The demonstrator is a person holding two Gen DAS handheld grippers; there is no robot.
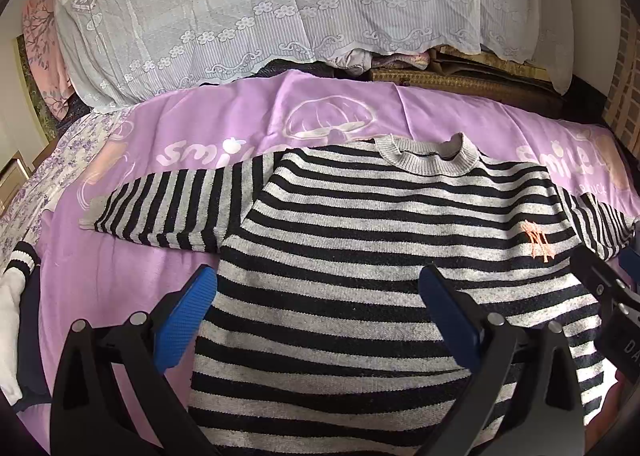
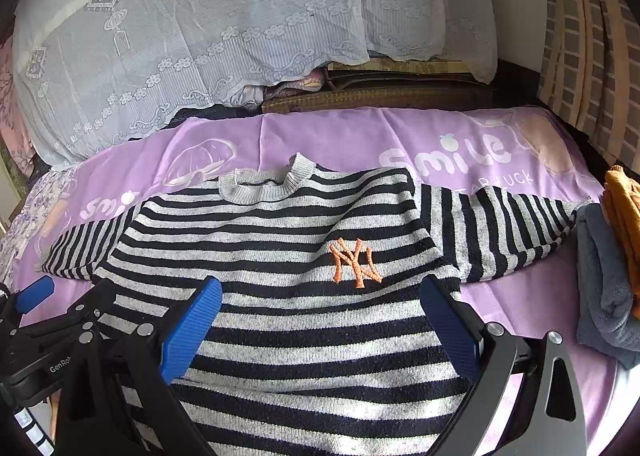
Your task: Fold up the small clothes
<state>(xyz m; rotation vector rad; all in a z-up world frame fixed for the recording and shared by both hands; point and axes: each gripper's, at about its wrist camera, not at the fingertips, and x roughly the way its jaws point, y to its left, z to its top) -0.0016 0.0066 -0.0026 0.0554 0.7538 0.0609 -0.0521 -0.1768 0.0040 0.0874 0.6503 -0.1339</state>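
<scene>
Striped sweater (image 1: 360, 256) flat on bed, collar at 12 o'clock; left hand-held gripper (image 1: 316, 308) and right hand-held gripper (image 2: 320, 316) both spread, empty, over its body.

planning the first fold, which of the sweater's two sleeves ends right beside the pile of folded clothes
The right sleeve of the striped sweater: its cuff reaches the folded grey and orange clothes. The left sleeve ends on bare purple sheet.

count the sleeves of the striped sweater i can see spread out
2. One sleeve lies out to the left of the striped sweater on the purple sheet; the other sleeve stretches right, its cuff near folded clothes. Neither is folded in.
</scene>
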